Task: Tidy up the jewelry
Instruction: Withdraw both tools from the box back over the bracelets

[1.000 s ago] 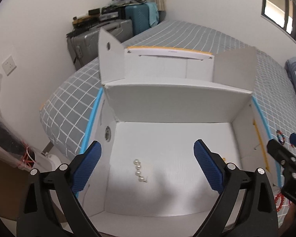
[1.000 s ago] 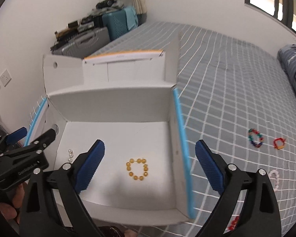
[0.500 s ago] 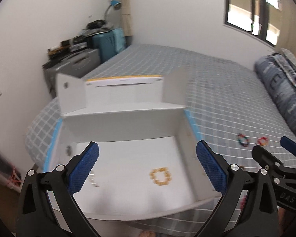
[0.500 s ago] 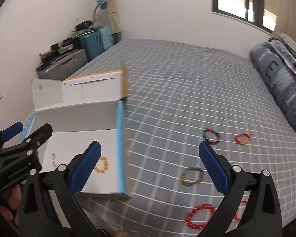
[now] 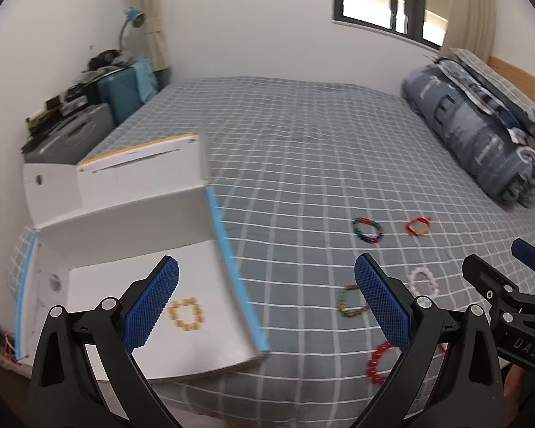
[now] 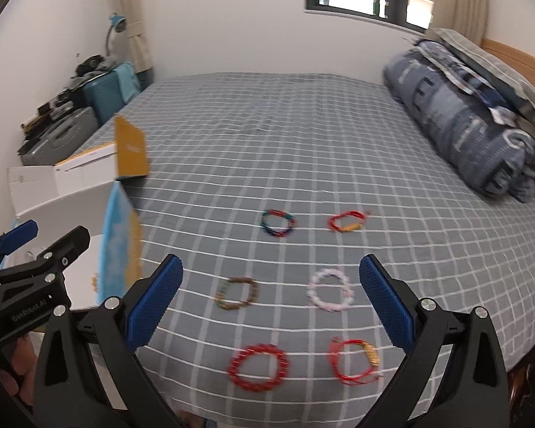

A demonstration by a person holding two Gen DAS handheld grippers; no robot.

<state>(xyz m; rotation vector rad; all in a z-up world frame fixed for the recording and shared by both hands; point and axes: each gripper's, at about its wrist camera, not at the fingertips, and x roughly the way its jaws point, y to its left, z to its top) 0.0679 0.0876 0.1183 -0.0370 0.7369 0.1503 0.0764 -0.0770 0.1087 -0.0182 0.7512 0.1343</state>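
Bracelets on the grid-checked bedspread [image 6: 303, 149], six loose beside the white cardboard box [image 5: 132, 221].
My right gripper [image 6: 271, 297] and left gripper [image 5: 265, 301] both hang spread and empty; nearest lie the pink-white bead bracelet [image 6: 330, 294] and brown bead bracelet [image 6: 237, 293]. I judge them light, limp, rolling: pinch across one side of the loop.

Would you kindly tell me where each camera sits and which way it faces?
Left wrist: on the left gripper, looking along its open fingers at the white box and the bed; the right gripper shows at right.
Right wrist: on the right gripper, facing the bracelets; the left gripper shows at left.
Shared: box, pink bracelet, red bead bracelet.
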